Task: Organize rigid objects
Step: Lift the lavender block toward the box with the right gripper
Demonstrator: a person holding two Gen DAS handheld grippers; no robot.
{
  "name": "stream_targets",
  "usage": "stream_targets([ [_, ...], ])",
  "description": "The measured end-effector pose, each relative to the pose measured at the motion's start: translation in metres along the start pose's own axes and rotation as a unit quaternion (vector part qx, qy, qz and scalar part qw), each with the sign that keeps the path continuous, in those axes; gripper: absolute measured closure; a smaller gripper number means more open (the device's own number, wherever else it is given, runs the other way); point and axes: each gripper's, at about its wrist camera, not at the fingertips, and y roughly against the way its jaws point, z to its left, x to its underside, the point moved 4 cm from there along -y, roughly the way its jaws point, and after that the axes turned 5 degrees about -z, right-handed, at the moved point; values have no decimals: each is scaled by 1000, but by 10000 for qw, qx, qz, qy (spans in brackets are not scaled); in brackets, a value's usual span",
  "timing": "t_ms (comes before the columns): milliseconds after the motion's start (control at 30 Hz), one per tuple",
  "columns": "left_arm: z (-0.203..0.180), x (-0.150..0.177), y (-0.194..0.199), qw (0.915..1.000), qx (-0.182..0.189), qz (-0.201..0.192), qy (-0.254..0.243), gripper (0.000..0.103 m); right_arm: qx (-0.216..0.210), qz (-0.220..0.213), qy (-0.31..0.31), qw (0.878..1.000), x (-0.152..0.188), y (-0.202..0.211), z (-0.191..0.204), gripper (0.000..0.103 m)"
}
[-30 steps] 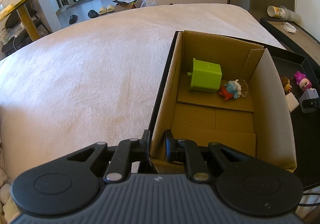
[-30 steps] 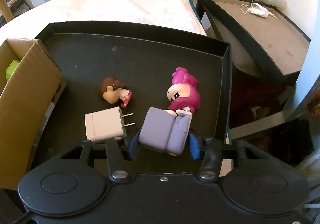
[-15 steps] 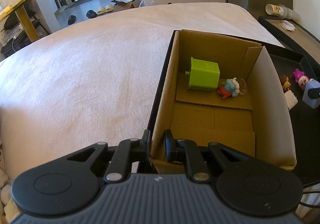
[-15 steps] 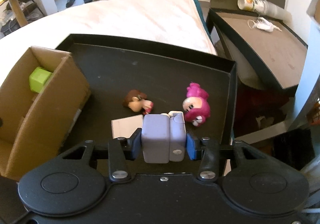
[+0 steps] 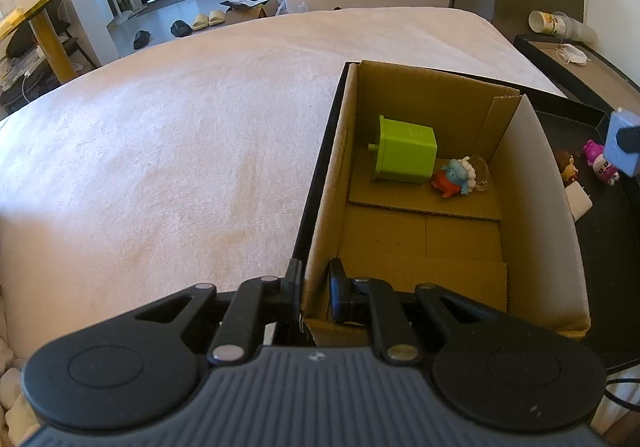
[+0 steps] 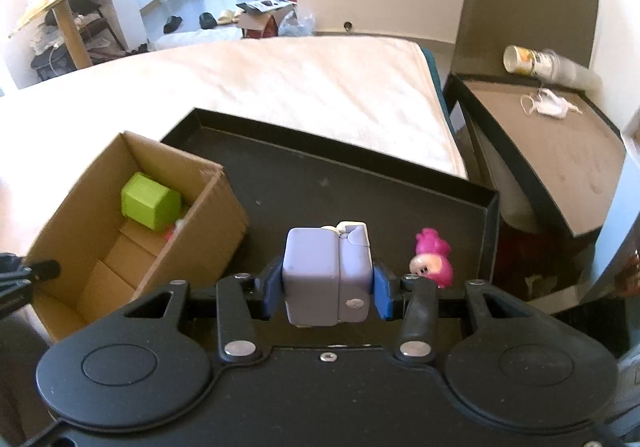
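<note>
My right gripper (image 6: 325, 293) is shut on a lilac block toy (image 6: 326, 279) and holds it up above the black tray (image 6: 360, 175); the block also shows at the right edge of the left wrist view (image 5: 622, 145). My left gripper (image 5: 316, 287) is shut on the near left wall of the cardboard box (image 5: 324, 215). Inside the box lie a green cube (image 5: 406, 155) and a small red-and-blue figure (image 5: 456, 177). A pink figure (image 6: 434, 259), a brown-haired figure (image 5: 566, 165) and a white charger (image 5: 578, 201) lie on the tray.
The tray and box rest on a cream blanket (image 5: 160, 151). A dark side table (image 6: 560, 143) to the right holds a stack of paper cups (image 6: 532, 61) and a white mask (image 6: 550, 105). A room with slippers and furniture lies beyond.
My right gripper has lifted the lilac block off the tray and raised it, with the box coming more into its view. My left gripper has kept its hold on the box wall.
</note>
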Motion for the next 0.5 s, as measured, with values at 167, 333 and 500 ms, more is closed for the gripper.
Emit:
stream_targets([
  [167, 0, 0, 0, 10000, -2, 2, 4, 91, -127, -112, 79, 9998, -11, 4, 13, 59],
  [333, 0, 0, 0, 10000, 10, 7, 13, 91, -282, -178, 190, 9993, -20, 5, 29, 59],
  [500, 1, 0, 1, 10000, 36, -2, 36, 91, -429, -274, 303, 9982, -33, 7, 46, 59],
])
